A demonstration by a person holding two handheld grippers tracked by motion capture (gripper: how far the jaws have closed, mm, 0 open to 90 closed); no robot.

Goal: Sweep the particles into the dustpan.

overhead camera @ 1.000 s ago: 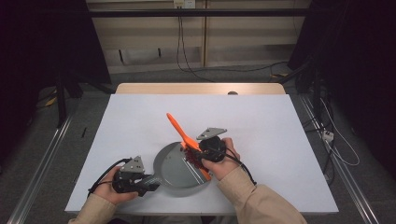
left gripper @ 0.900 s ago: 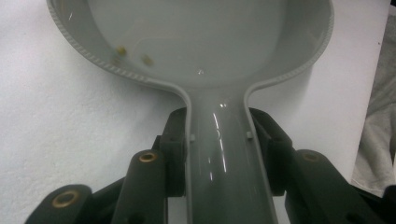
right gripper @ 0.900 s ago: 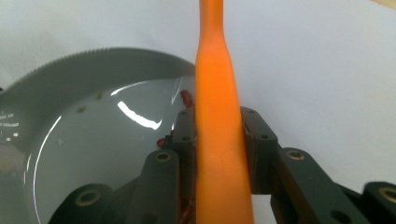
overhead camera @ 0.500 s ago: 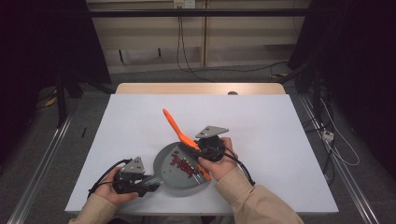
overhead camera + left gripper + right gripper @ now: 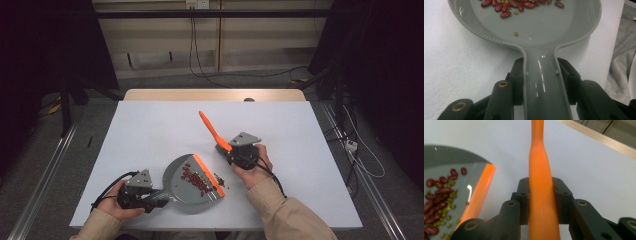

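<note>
A grey dustpan [image 5: 186, 192] with an orange lip [image 5: 207, 174] lies flat on the white table [image 5: 150, 130], holding red and small green beans [image 5: 195, 179]. My left gripper [image 5: 159, 199] is shut on its handle [image 5: 544, 82], which the jaws clamp from both sides. My right gripper [image 5: 225, 148] is shut on an orange brush handle [image 5: 211, 127] just right of the lip; the handle [image 5: 539, 182] points away and up, and its lower end is hidden under the hand. The pan's lip [image 5: 481, 187] and beans [image 5: 436, 195] lie to the left in the right gripper view.
A few stray beans [image 5: 220, 176] lie on the table just outside the lip. The table's front edge runs right under both hands. A wooden strip [image 5: 215, 95] borders the far edge. Cables trail on the floor at the right [image 5: 360, 150].
My right gripper has carried the orange handle to the right, off the pan's mouth. Beans now lie inside the pan. The left gripper and the dustpan have kept still.
</note>
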